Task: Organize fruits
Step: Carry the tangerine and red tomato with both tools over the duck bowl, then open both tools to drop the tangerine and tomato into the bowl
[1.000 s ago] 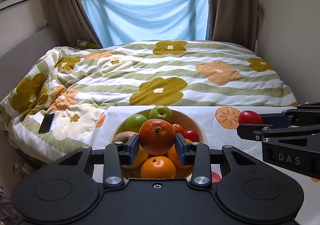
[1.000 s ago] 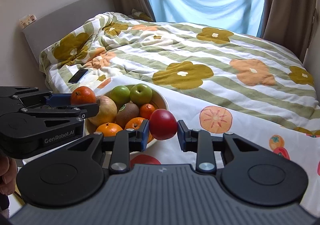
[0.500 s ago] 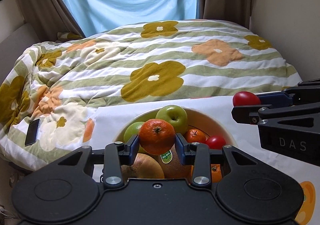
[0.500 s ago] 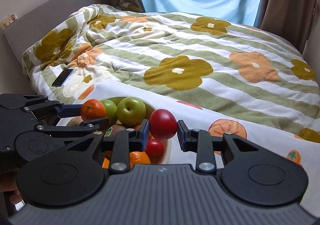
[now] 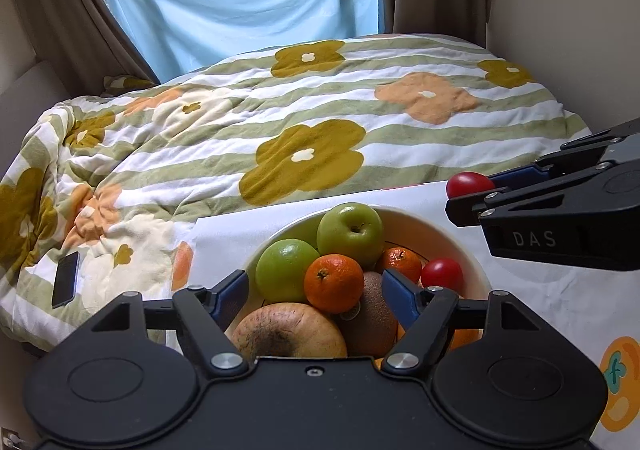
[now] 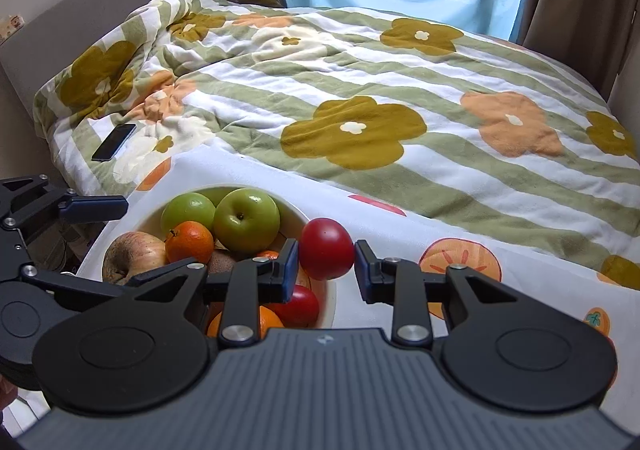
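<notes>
A cream bowl (image 5: 406, 224) holds two green apples (image 5: 350, 236), a pale brown apple (image 5: 288, 334), a kiwi (image 5: 372, 314), a small mandarin (image 5: 400, 260) and a red tomato (image 5: 442, 274). An orange (image 5: 334, 284) rests on top of the pile. My left gripper (image 5: 316, 290) straddles the orange; its jaws are opening and the pads stand clear of it. My right gripper (image 6: 326, 260) is shut on a second red tomato (image 6: 326, 248), held just above the bowl's right rim (image 6: 298, 216). That tomato (image 5: 468, 184) also shows in the left wrist view.
The bowl stands on a white tablecloth (image 6: 400, 234) with fruit prints, laid at the foot of a bed. A flowered quilt (image 5: 312, 154) covers the bed, with a black phone (image 5: 66, 284) on it at the left. A wall closes the right side.
The left jaws have opened and let the orange go onto the fruit pile. Both grippers came forward and down over the bowl. The right gripper still grips the tomato.
</notes>
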The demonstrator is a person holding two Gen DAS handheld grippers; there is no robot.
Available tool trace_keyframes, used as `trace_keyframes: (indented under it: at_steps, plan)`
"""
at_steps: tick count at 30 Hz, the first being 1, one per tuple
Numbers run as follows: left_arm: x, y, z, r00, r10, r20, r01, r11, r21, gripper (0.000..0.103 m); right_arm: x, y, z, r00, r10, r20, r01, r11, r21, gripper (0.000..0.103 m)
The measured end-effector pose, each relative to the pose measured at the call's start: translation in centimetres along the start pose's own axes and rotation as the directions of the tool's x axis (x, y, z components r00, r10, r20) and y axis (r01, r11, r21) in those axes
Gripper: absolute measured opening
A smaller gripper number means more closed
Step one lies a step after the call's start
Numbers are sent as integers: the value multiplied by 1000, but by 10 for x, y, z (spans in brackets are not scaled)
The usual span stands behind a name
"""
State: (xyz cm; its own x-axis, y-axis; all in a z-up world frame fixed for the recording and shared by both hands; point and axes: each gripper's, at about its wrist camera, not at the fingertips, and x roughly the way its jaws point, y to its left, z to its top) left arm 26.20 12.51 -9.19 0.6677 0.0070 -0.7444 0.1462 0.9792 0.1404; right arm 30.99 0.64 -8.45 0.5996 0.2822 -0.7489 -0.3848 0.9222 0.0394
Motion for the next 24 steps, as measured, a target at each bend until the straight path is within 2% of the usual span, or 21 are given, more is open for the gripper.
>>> trace_keyframes:
  at_steps: [10,20,22,24]
  plan:
    - [-11,5,-14,1000,-18,-3,17,998,-68,82,27,11,2,997,46,-64,-50,997,-64,45]
    - [-9,11,-18,1000,-18,-1,18,996,-87,82,36,13,2,997,61,-47,-64,995,-80,45]
    - [-9,12,-18,1000,-22,2,22,996,-88,82,36,13,1,997,70,-42,-74,993,-89,59]
    - [-10,11,-20,1000,-26,6,26,996,-89,82,32,14,0,998,63,-30,-66,994,-82,85]
